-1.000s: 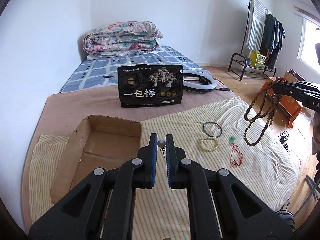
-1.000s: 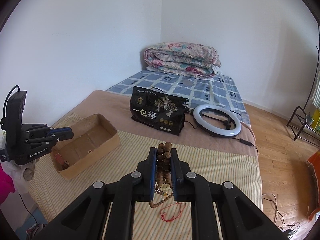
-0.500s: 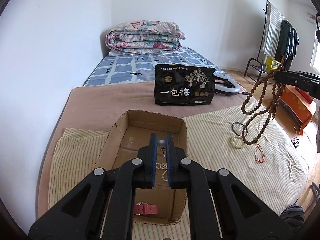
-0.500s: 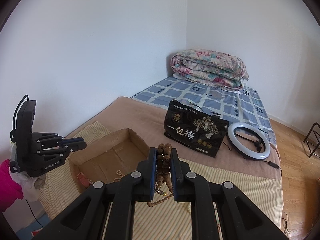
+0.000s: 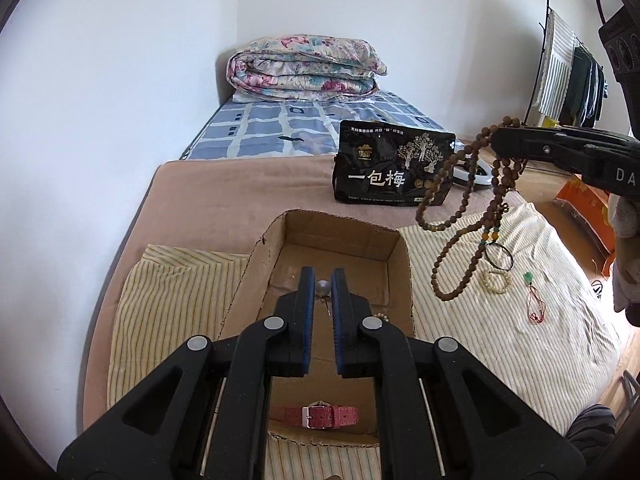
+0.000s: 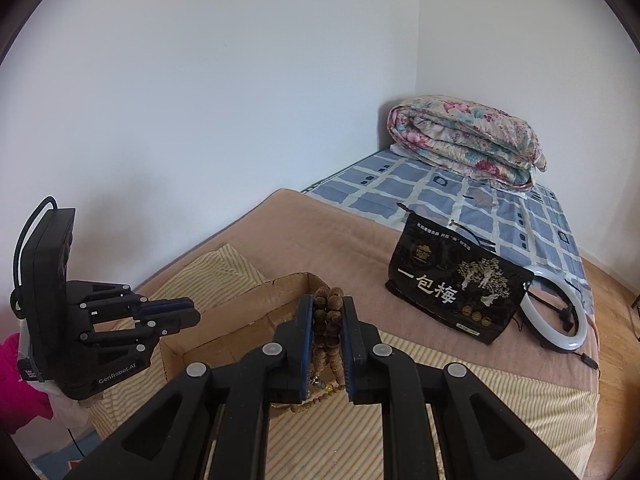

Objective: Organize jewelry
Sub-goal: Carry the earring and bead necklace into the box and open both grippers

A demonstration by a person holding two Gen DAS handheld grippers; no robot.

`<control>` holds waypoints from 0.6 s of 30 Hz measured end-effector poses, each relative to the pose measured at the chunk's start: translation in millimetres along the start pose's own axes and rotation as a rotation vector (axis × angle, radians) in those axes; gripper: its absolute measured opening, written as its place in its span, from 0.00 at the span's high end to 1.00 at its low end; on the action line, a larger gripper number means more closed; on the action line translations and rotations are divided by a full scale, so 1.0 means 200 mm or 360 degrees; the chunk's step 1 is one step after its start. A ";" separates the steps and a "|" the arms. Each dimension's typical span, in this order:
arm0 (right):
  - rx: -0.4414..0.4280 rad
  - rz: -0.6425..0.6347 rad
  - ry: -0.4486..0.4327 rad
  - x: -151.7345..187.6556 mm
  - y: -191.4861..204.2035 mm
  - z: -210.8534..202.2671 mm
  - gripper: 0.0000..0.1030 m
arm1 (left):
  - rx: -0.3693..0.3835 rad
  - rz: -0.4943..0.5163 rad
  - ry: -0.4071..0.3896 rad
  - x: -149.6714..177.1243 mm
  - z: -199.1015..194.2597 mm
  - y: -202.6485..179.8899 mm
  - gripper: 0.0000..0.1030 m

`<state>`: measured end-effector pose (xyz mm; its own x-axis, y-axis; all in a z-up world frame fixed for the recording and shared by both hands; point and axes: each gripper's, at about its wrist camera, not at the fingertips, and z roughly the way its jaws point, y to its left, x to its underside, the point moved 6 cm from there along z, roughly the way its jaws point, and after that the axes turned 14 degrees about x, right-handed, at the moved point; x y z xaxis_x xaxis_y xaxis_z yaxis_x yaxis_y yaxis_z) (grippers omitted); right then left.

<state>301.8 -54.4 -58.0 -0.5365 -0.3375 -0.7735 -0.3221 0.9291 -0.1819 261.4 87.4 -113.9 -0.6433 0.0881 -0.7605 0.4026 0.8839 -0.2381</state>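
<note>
Jewelry is being gathered into an open cardboard box [image 5: 400,264] on a striped cloth [image 5: 500,320] over a bed; a pink watch strap [image 5: 316,417] already lies at the box's near end. The left gripper [image 5: 323,286] hovers over the box, its jaws nearly closed on a small grey pearl earring [image 5: 322,287], apparently ready to drop it in. To the right, the right gripper [image 6: 328,312] pinches a long brown bead necklace [image 5: 460,216], loops dangling above the cloth, while a dark ring [image 5: 499,257], pale bracelet [image 5: 497,280] and red cord pendant [image 5: 534,300] await sorting.
</note>
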 end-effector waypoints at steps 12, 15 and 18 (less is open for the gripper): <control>-0.0062 0.0015 0.0112 0.04 0.14 0.27 0.90 | 0.0010 -0.0067 0.0041 0.06 0.06 0.11 0.94; -0.0085 0.0023 0.0146 0.06 0.15 0.33 0.89 | 0.0016 -0.0080 0.0056 0.08 0.09 0.14 0.94; -0.0083 0.0022 0.0170 0.08 0.17 0.37 0.89 | 0.0013 -0.0083 0.0077 0.10 0.11 0.15 0.94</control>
<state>340.5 -16.9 -120.8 -0.6204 -0.3413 -0.7061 -0.3529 0.9255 -0.1374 275.1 105.2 -150.3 -0.6942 0.0645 -0.7169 0.3729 0.8841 -0.2815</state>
